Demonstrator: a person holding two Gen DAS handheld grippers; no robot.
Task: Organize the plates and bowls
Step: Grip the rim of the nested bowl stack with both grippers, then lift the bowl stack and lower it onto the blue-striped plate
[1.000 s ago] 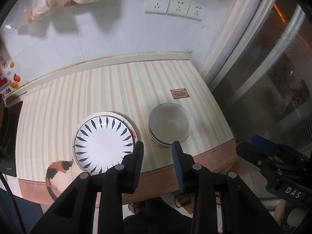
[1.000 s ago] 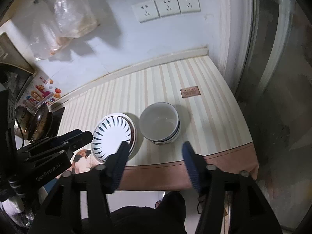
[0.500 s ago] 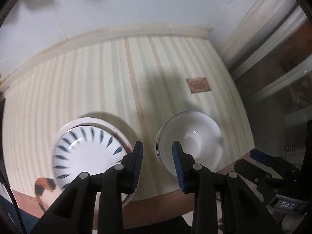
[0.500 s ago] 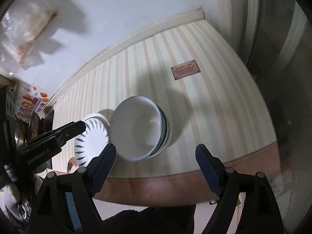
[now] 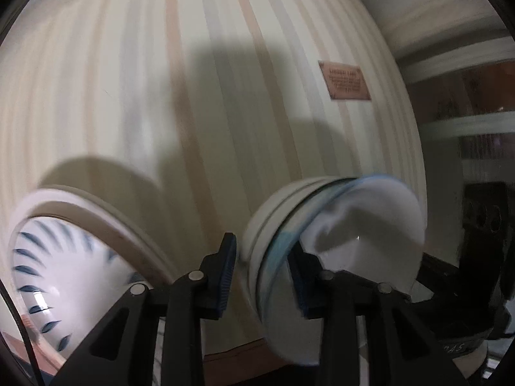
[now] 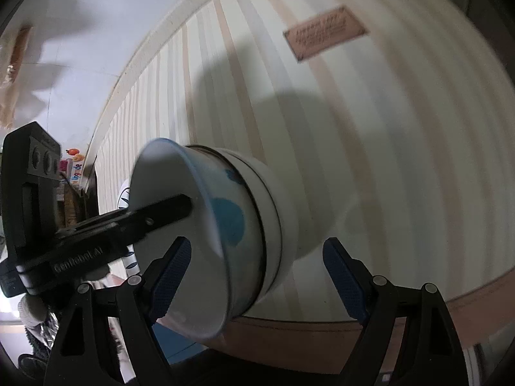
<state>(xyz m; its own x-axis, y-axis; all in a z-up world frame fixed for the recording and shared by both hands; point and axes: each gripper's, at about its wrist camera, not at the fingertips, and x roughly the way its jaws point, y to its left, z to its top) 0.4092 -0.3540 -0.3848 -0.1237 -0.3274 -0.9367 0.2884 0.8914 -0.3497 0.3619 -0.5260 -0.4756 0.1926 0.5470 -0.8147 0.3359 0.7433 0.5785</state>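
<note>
Striped countertop (image 5: 135, 74): cream with tan bands, brown front edge; takes up most of both wrist views and carries all the crockery.

White wall (image 6: 80, 25): behind the counter, crossed by shadows.

Stack of bowls (image 6: 257, 212): white, nested, near the counter's front edge. The top bowl (image 5: 363, 225) has a blue rim and blue blotches on its outer wall; it sits tilted in the stack, its rim lifted clear of the bowls below on one side.

Plate (image 5: 54, 273): white with dark blue leaf strokes radiating round the well, resting on a wider pale plate beneath; beside the bowl stack, at its left in the left wrist view, apart from it.

Left gripper (image 5: 262, 276): jaws at a narrow gap, just been opening slightly. They straddle the near wall of the top bowl, one blue pad (image 5: 225, 273) outside, the other inside. Blur hides whether the pads press the wall, so a grip cannot be told.

Right gripper (image 6: 257, 283): jaws spread wide, just been opening, hanging at either side of the bowl stack with daylight between pads and crockery; nothing held.

Brown label (image 5: 345, 80): small rectangular plaque lying flat on the counter, well behind the bowls; lettering unreadable.
</note>
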